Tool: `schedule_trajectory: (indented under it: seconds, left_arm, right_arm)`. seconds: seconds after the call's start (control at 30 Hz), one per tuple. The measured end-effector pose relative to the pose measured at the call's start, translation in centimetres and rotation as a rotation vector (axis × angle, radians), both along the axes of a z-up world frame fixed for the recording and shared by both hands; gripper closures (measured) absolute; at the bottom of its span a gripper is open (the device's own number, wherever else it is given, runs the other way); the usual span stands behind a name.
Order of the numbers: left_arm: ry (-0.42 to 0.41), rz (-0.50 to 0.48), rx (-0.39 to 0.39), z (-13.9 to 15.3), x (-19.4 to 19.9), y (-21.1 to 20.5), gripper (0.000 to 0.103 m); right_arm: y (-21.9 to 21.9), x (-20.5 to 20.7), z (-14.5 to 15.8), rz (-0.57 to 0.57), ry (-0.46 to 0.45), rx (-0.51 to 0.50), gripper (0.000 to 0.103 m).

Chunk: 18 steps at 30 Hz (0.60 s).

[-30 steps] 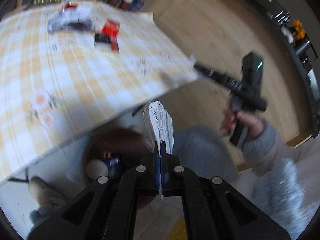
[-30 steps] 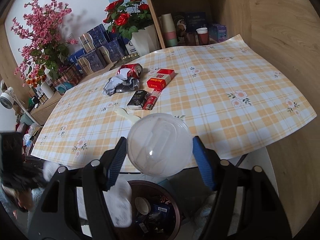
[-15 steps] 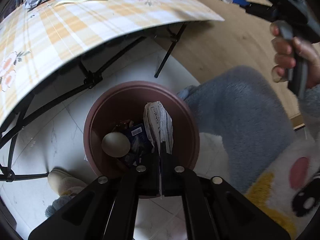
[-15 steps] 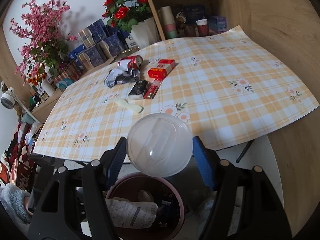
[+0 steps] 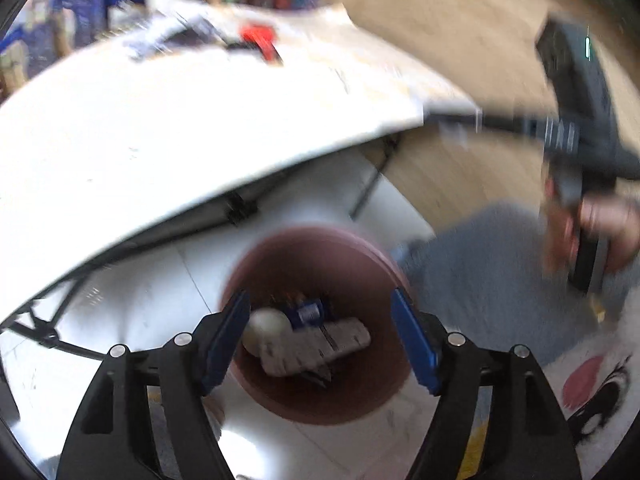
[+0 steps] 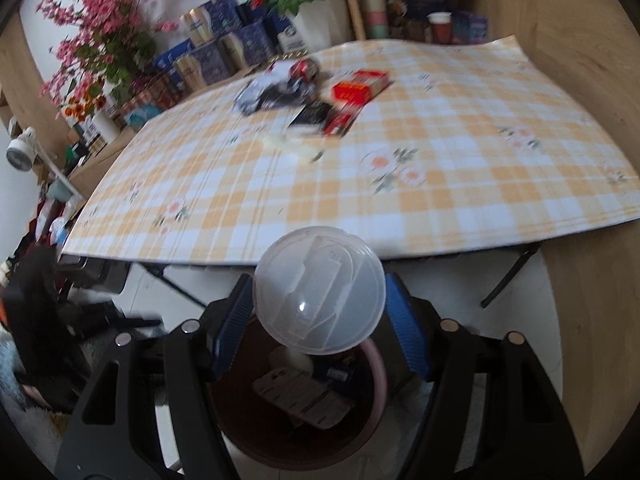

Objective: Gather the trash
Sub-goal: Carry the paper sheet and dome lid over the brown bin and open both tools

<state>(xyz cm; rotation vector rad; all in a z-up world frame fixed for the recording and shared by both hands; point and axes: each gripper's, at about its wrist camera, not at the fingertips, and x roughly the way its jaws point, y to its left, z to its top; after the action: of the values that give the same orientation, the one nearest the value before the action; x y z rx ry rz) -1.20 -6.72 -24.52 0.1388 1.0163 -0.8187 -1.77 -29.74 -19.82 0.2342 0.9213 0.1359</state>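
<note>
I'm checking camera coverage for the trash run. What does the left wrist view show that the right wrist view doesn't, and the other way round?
Only the left wrist view: the right hand gripping its tool, and the left gripper, opening with nothing between its fingers.

Only the right wrist view: the right gripper shut on a clear plastic lid, and the pink flowers.

Both: the brown bin holding the crumpled wrapper, and the table's remaining trash.

Orange-checked tablecloth (image 6: pixel 440 168), maroon bin (image 5: pixel 320 248), blue fingers (image 5: pixel 414 344).

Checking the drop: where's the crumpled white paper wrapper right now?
In the brown bin under the table edge, the wrapper lies free beside a pale round cup, below the opening left gripper.
</note>
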Motion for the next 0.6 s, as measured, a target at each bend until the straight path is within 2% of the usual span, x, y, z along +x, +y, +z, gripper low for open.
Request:
schedule_trajectory:
  seconds: [0.17, 0.23, 0.37, 0.5, 0.6]
  left_arm:
    - [-0.133, 0.165, -0.017, 1.9, -0.3, 2.5, 0.028]
    - [-0.141, 0.238, -0.033, 2.1, -0.4, 3.4, 0.026]
    - [-0.162, 0.343, -0.024, 2.8, -0.2, 5.2, 0.013]
    - [-0.157, 0.444, -0.038, 2.8, 0.2, 7.1, 0.010]
    - [-0.143, 0.474, -0.031, 2.6, 0.2, 7.8, 0.009]
  right_arm:
    - [3.1, -0.3, -2.2, 0.078, 0.058, -0.009, 0.036]
    - [4.1, -0.4, -2.8, 0.107, 0.076, -0.017, 0.036]
    - [5.7, -0.3, -3.9, 0.161, 0.112, -0.048, 0.036]
    - [6.3, -0.3, -4.8, 0.179, 0.141, -0.066, 0.036]
    - [6.5, -0.5, -5.5, 0.180, 0.161, -0.084, 0.035]
